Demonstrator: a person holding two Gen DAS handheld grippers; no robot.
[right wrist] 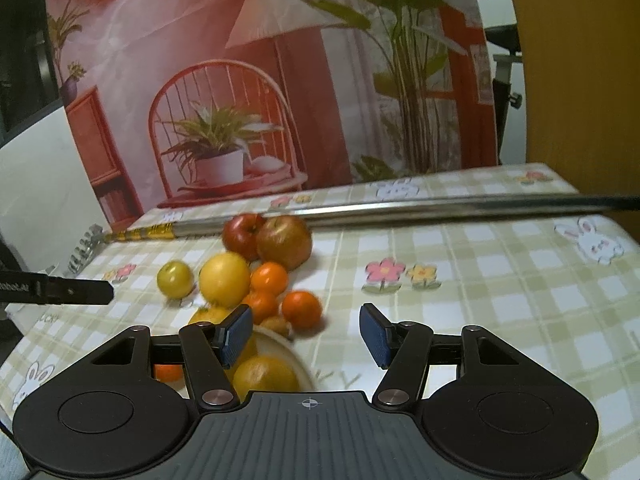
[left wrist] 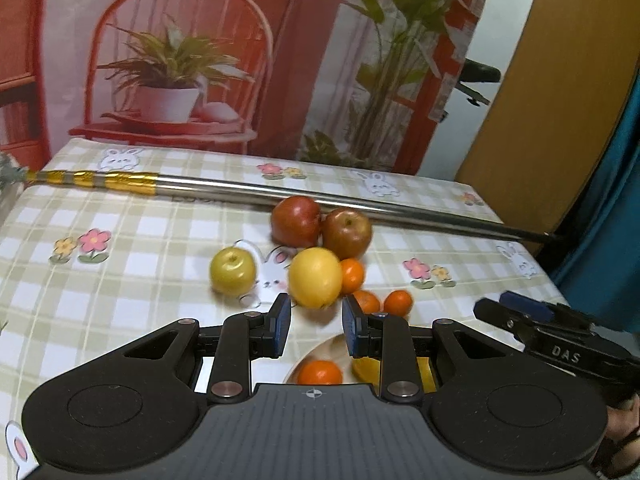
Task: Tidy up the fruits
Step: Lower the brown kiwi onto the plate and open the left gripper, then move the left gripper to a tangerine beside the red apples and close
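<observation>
**Both grippers empty, hovering over the plate and fruit pile**

Your left gripper (left wrist: 316,320) is part open, nothing between its blue pads (left wrist: 283,318); the big yellow citrus (left wrist: 315,277) sits just beyond the tips. Your right gripper (right wrist: 306,334) is wide open and holds nothing, over bare tablecloth (right wrist: 500,300) to the right of the fruit.

Under both grippers: the plate (right wrist: 298,354) with an orange (right wrist: 265,374) and a small mandarin (left wrist: 319,372) in it. Past the plate, fruit clustered on the cloth: three mandarins (right wrist: 302,309) touching or nearly so, two red apples (left wrist: 346,233) side by side at the back, a yellow-green apple (left wrist: 233,271) slightly apart to the left. A metal pole (left wrist: 320,198) with a gold-banded end lies across the table behind the apples.
</observation>
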